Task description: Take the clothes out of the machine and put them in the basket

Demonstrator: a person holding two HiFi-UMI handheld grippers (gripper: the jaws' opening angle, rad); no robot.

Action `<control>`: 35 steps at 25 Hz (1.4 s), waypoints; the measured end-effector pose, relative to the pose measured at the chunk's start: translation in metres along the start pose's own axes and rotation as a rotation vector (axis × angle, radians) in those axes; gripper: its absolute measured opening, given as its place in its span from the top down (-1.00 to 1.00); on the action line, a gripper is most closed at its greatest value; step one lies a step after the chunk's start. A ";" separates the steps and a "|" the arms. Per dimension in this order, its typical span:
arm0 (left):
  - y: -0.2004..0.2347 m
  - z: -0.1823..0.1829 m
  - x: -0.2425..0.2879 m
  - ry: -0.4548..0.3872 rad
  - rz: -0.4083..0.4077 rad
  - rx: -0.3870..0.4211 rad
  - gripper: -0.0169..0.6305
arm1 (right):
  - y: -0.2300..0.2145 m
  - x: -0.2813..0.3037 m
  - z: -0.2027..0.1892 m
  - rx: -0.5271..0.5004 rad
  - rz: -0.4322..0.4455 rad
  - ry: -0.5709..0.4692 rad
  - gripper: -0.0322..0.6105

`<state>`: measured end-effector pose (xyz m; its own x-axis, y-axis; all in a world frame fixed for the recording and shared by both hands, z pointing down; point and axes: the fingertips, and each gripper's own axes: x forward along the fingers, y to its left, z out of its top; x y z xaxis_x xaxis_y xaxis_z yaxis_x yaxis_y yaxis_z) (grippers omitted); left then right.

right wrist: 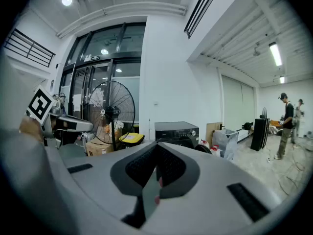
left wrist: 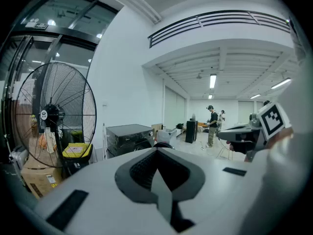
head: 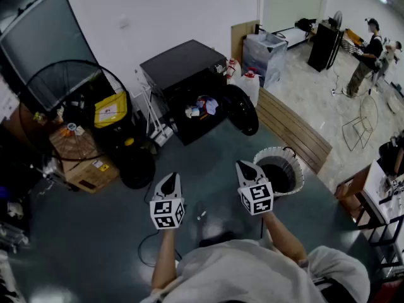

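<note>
Clothes (head: pixel 202 106) lie inside the black machine (head: pixel 183 65) on the floor — its door (head: pixel 243 109) swung open. The white basket (head: pixel 271 151) stands near it, just beyond the right gripper (head: pixel 247 166). That and the left gripper (head: pixel 169 177) hang empty — fingers pressed together.

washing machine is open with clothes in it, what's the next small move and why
Probably step closer to the washing machine, left gripper leading. Its door stands open with clothes inside, but both grippers are shut, empty and well short of it; the basket sits by the right gripper.
</note>
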<state>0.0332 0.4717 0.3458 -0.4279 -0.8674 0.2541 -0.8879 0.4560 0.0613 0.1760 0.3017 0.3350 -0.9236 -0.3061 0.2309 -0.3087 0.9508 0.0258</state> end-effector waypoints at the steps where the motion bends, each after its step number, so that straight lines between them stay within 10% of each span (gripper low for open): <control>1: -0.002 -0.001 -0.001 0.000 0.002 0.000 0.89 | 0.000 -0.001 -0.002 -0.001 0.002 0.003 0.83; 21: -0.038 -0.011 0.023 0.014 0.051 -0.005 0.89 | -0.038 -0.003 -0.021 0.002 0.066 0.020 0.83; 35: 0.014 -0.017 0.090 0.031 0.038 -0.021 0.89 | -0.042 0.081 -0.024 -0.008 0.062 0.044 0.83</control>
<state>-0.0143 0.4036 0.3862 -0.4559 -0.8428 0.2861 -0.8671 0.4931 0.0708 0.1195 0.2386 0.3760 -0.9298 -0.2444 0.2752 -0.2491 0.9683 0.0182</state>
